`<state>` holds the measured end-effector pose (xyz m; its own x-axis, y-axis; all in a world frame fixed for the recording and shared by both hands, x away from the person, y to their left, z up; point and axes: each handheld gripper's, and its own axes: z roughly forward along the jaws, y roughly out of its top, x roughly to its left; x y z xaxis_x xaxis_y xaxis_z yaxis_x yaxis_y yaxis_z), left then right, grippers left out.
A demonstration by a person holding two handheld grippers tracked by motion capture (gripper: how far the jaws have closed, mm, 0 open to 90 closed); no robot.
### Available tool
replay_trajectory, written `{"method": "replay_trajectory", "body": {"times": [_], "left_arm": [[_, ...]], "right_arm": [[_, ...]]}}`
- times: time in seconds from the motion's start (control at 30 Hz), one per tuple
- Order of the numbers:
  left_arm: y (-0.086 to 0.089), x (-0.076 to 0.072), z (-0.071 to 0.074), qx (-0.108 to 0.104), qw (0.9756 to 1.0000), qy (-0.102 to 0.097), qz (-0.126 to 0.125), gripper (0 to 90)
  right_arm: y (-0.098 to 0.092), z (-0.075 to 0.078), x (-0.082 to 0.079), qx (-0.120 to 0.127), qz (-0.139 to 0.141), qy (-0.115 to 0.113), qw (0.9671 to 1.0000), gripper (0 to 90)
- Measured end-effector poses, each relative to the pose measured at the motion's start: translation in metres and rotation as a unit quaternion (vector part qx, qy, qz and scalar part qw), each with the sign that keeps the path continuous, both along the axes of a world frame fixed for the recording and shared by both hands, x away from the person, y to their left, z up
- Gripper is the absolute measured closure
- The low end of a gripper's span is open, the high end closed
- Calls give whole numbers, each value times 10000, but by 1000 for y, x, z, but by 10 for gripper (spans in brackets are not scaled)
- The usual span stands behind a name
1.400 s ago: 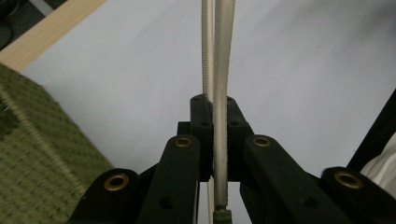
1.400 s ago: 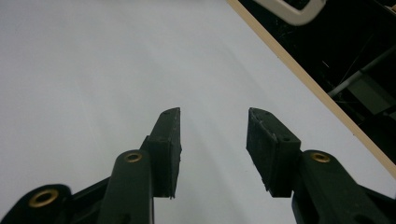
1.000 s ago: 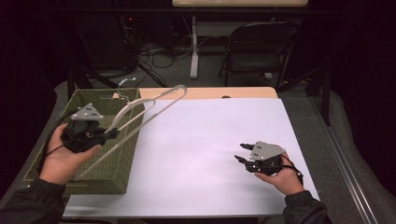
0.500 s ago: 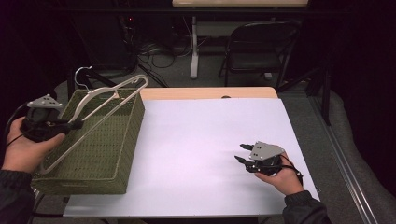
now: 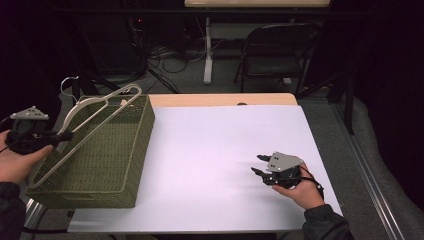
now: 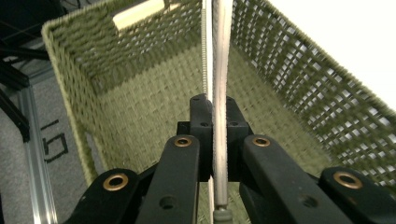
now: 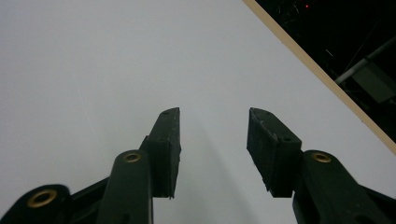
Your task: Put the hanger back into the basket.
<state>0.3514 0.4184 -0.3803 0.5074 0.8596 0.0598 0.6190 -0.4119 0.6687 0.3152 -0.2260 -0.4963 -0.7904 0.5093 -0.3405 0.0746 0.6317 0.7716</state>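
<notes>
1. High view: the cream-white plastic clothes hanger with a thin wire hook slants across the open top of the olive-green woven rectangular basket, hook end up at the basket's far left corner, lower end toward its near left corner. Held at this tilt, it clears the rim rather than catching on it.
2. Left gripper view: the left gripper pinches one bar of the hanger tight between its black jaws, close to the bar's end, so the long frame hangs out ahead of it over the basket's floor.
3. That basket sits on the desk's left edge, tipped a little outward, its mouth open to the hand beside it. I judge the hanger is being taken out of or put into it; which one cannot be told.
4. Right gripper, near the desk's right front corner, rests on the white sheet, jaws spread with nothing between them, apparently waiting clear of the work.
</notes>
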Motion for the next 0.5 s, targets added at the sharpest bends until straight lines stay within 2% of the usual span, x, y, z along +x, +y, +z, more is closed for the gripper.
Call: {"method": "replay_trajectory", "body": {"times": [0.1,0.2,0.3,0.4,0.5], "left_arm": [[3,0,-7,12,10000,29,-20,873],[7,0,-18,-98,9999,67,-115,873],[5,2,-19,-103,9998,79,-132,872],[1,9,-27,11,9996,219,-198,872],[-1,12,-32,35,9994,275,-221,872]], "right_arm": [[0,-1,0,-1,-8,6,10000,542],[1,-2,1,-8,-2,10,10000,541],[2,-3,1,-21,-4,-2,10000,541],[2,-3,1,-25,11,17,10000,541],[2,-3,0,-33,14,39,10000,541]]}}
